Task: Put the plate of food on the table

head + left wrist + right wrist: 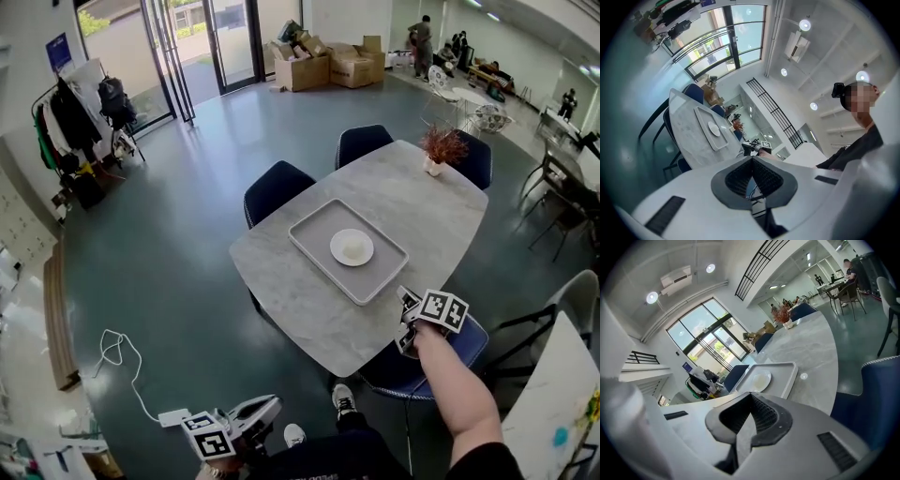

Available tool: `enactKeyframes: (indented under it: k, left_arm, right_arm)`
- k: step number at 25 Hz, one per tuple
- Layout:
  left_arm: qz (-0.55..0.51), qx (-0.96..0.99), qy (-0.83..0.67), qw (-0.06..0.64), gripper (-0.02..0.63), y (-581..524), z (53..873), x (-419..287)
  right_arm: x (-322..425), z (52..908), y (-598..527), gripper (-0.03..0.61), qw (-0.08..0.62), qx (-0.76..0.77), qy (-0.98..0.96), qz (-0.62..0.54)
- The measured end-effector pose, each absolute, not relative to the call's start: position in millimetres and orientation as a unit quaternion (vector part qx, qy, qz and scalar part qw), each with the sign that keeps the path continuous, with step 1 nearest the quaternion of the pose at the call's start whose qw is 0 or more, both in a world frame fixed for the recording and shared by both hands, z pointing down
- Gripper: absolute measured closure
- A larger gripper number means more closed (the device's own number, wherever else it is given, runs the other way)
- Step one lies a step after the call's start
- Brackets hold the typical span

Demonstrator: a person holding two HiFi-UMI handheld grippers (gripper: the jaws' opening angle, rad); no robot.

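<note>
L gripper (262, 409) (752, 158) hangs low, off the counter's (394, 187) near-left side and over the floor. Its jaws are pressed together w/ nothing btwn them. A white power strip (173, 416) w/ a looped cable (117, 352) lies on the floor further left, well apart from the counter. R gripper (406, 302) (750, 393) is at the counter's near edge, above a blue chair (412, 370) tucked under that edge. Its jaws are likewise pressed together and empty, pointing across the counter top. Mid-counter sits a grey tray (314, 234) (783, 373), turned at an angle to the counter's edges. The plate of food (352, 247) (714, 128) (760, 379) lies flat inside it, approx. at the middle. The plate is white and round w/ a pale portion at its centre. Neither gripper touches tray or plate. Nr the counter's far-right corner stands a small potted plant (441, 148) w/ reddish leaves. More blue chairs (277, 187) are pushed in along the counter's far sides. Well beyond the counter, cardboard boxes (328, 64) are stacked by glass doors (230, 42). A coat rack (75, 122) w/ dark clothes stands far off to the counter's left.
</note>
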State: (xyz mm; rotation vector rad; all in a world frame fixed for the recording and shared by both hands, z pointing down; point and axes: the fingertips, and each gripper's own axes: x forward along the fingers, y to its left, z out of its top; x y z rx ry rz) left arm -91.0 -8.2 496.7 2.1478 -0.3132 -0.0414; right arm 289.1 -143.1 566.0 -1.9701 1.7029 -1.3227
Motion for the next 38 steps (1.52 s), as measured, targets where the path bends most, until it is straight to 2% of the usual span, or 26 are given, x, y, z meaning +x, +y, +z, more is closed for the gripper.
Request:
enactKeyframes:
  k: [17, 25, 32, 38]
  left_arm:
    - [0.044, 0.886, -0.005, 0.461, 0.609, 38, 503, -110]
    - [0.053, 0.885, 0.020, 0.463, 0.609, 49, 502, -96]
    - [0.056, 0.884, 0.025, 0.463, 0.609, 50, 505, -88]
    - [0.053, 0.881, 0.030, 0.468, 0.609, 56, 502, -82]
  right_arm:
    - [126, 533, 17, 0.566, 0.153, -0.600, 0.652, -0.437]
    - [40, 532, 69, 0.566, 0.134, -0.545, 0.703, -0.436]
    - [-11, 536, 102, 0.566, 0.112, -0.508, 0.735, -0.434]
    - [-9, 523, 113, 0.566, 0.119, -0.522, 0.738, -0.410]
